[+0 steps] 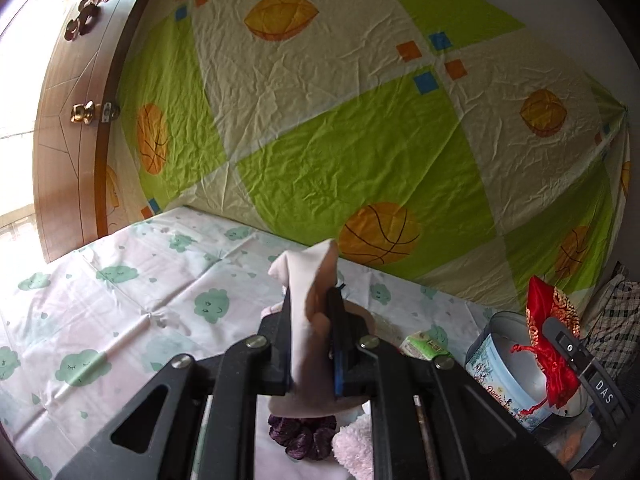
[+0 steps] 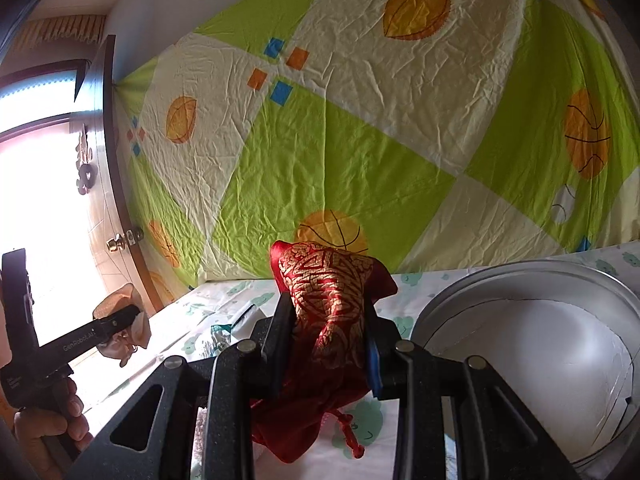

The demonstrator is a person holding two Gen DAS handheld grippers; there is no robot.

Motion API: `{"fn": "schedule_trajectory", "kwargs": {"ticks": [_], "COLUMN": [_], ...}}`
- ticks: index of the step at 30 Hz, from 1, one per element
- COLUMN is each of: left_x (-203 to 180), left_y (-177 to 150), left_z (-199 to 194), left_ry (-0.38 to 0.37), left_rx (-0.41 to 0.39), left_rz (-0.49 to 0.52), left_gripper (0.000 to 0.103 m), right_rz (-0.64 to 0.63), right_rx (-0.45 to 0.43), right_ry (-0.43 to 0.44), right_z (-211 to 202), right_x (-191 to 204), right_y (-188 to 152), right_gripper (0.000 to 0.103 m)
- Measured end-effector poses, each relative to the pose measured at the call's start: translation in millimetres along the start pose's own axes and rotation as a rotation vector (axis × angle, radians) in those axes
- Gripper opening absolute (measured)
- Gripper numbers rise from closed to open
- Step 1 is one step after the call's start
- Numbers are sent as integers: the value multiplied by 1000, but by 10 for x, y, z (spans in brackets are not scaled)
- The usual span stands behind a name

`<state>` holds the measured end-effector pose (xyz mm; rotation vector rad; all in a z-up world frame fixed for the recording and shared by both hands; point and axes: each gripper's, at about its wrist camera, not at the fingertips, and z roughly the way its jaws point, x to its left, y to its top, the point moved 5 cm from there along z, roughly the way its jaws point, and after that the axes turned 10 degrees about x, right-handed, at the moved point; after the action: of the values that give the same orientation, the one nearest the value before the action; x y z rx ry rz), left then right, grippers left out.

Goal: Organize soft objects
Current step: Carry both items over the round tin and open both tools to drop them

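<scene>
My left gripper (image 1: 310,304) is shut on a pale pink cloth (image 1: 306,276), which sticks up past the fingertips above the bed. The right wrist view shows that same gripper (image 2: 128,320) at the far left with the cloth (image 2: 116,300) bunched in it and a hand (image 2: 48,428) on its handle. My right gripper (image 2: 328,308) is shut on a red and gold brocade pouch (image 2: 324,280) whose drawstring hangs below. A round open tin (image 2: 520,276) sits just right of it. From the left wrist, the pouch (image 1: 548,308) hangs over the tin (image 1: 492,354).
A purple scrunchie (image 1: 304,438) and a fluffy pink cloth (image 1: 354,448) lie under my left gripper on the cloud-print sheet (image 1: 120,300). A green packet (image 1: 424,346) lies beside the tin. A green and cream sheet (image 1: 360,140) covers the wall behind; a wooden door (image 1: 76,140) stands left.
</scene>
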<state>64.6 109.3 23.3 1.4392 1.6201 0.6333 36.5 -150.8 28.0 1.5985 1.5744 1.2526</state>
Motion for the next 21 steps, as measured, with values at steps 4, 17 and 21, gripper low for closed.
{"fn": "schedule_trajectory", "kwargs": {"ticks": [4,17,21], "left_x": [-276,-1345,-1685], "left_y": [20,-145,-211], "left_z": [-106,80,141], "left_ry": [-29,-180,-222], "left_rx": [-29,10,22], "left_rz": [54,162,194], "left_gripper": [12,12,12], "right_rz": [-3,65,56], "right_rx": [-48,-118,-117], "right_ry": [-55,-235,-303], "right_z": [-135,-517,-605], "right_x": [-180,-1129,-1395], "right_y": [58,178,175], "right_gripper": [33,33,33]}}
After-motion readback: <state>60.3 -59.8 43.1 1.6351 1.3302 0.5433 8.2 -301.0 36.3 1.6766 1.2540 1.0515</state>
